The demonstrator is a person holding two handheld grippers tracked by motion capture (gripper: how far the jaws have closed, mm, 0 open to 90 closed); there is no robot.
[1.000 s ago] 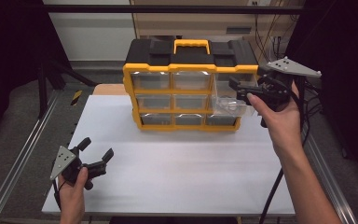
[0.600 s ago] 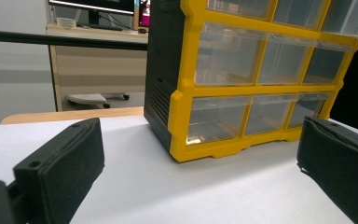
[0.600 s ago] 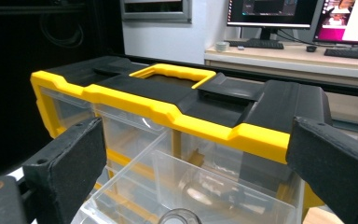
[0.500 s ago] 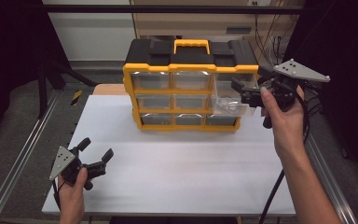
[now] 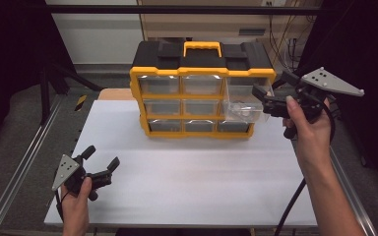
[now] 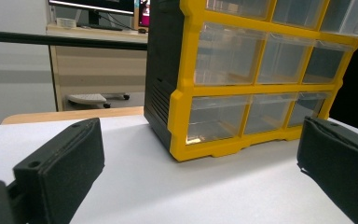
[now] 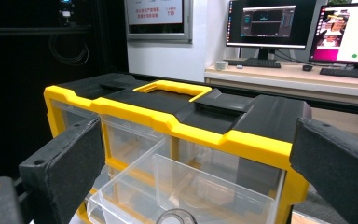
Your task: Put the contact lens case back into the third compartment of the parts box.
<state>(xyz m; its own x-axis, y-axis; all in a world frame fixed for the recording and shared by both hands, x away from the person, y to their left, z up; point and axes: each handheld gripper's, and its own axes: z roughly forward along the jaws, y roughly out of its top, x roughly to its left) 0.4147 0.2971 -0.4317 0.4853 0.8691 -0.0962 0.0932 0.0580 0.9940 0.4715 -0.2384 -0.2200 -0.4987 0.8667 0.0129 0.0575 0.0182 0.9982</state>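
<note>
One drawer (image 5: 242, 109), top right of the yellow cabinet (image 5: 202, 96), now juts out further than a second ago, drawn by the right gripper (image 5: 267, 100), which has backed off slightly; its jaws stand apart. Some small item lies inside, unclear. Likely the drawer is being opened for access. Resting low on the white table (image 5: 192, 182), the left gripper (image 5: 100, 164) gapes wide, idle, blocking nothing.
</note>
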